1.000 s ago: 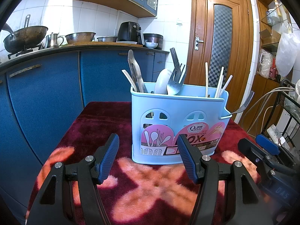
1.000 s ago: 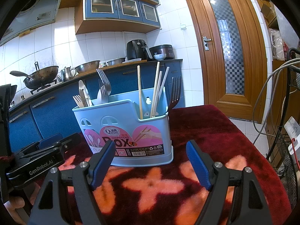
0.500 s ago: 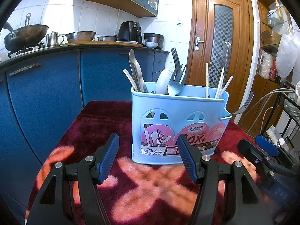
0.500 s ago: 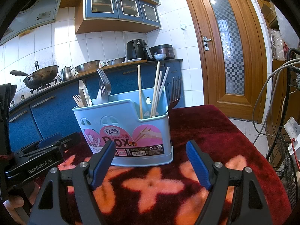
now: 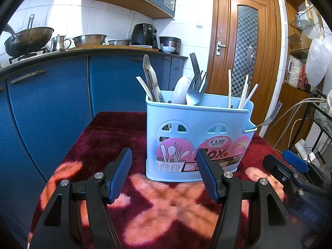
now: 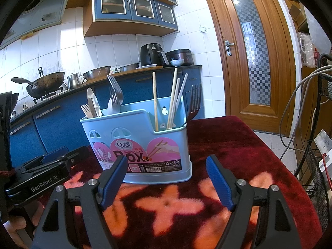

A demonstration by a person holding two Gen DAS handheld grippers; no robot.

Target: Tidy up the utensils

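A light blue utensil box (image 5: pixel 197 137) stands upright on the red flowered cloth (image 5: pixel 116 137); it also shows in the right wrist view (image 6: pixel 141 143). It holds forks (image 5: pixel 196 83), a white spoon (image 5: pixel 180 91), a knife (image 5: pixel 150 78) and chopsticks (image 5: pixel 241 91). One fork (image 5: pixel 269 114) leans out over its right end. My left gripper (image 5: pixel 164 174) is open and empty just in front of the box. My right gripper (image 6: pixel 167 178) is open and empty, also in front of the box.
Blue kitchen cabinets (image 5: pixel 51 95) stand behind the table, with a wok (image 5: pixel 27 39) and pots on the counter. A wooden door (image 5: pixel 247 47) is at the back right. A black wire rack (image 6: pixel 315 166) with cables stands off the table's right edge.
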